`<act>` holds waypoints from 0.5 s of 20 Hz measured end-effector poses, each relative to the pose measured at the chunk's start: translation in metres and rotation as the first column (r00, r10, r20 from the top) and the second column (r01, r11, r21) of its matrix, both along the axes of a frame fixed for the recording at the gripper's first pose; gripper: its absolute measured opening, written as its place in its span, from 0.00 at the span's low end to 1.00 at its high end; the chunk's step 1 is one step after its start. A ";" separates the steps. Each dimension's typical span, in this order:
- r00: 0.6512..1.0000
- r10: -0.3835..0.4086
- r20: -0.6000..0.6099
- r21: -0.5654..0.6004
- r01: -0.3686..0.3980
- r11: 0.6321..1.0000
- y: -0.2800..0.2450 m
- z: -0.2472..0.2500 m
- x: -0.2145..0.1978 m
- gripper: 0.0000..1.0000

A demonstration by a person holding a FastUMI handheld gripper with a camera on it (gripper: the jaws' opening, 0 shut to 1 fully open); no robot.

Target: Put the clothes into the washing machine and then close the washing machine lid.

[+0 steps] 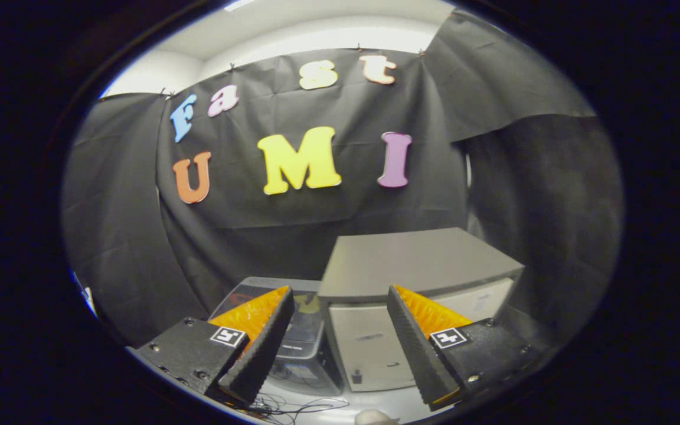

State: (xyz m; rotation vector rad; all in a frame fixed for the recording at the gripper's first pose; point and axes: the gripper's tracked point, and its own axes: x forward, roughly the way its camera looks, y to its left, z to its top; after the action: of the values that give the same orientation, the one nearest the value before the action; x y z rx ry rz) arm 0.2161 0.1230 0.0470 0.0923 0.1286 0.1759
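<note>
Gripper view looks across a pale tabletop toward a booth wall of black cloth, with a strip of white ceiling above the cloth's top edge. Loose thin cables lie on the table just ahead of the left finger's base, and a small pale rounded object sits at the near table edge between the fingers; what it is cannot be told.

Beyond the fingers stand two machines side by side, touching or nearly so. The grey boxy one, the washing machine, has a flat top and a light front panel seen between the fingers and behind the right one. Its top lies flat, apparently closed. Just to its left, behind the left finger, stands a smaller dark appliance with a glossy tinted lid; something coloured shows dimly through that lid, too unclear to name.

Open air lies above both machines up to the cloth, and the table between fingers and machines is a narrow bare band.

The gripper is held roughly level, aimed at the machines, fingers spread wide with nothing between them.
</note>
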 end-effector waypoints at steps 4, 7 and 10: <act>0.996 -0.070 -0.051 -0.016 0.069 0.998 -0.068 -0.039 -0.055 0.98; 0.993 -0.093 -0.077 -0.026 0.092 0.995 -0.102 -0.064 -0.094 0.98; 0.994 -0.091 -0.062 -0.034 0.089 0.995 -0.122 -0.072 -0.128 0.98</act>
State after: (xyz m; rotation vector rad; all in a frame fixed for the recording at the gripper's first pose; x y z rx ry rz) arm 0.0877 0.0008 -0.0247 0.0720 0.1898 0.0811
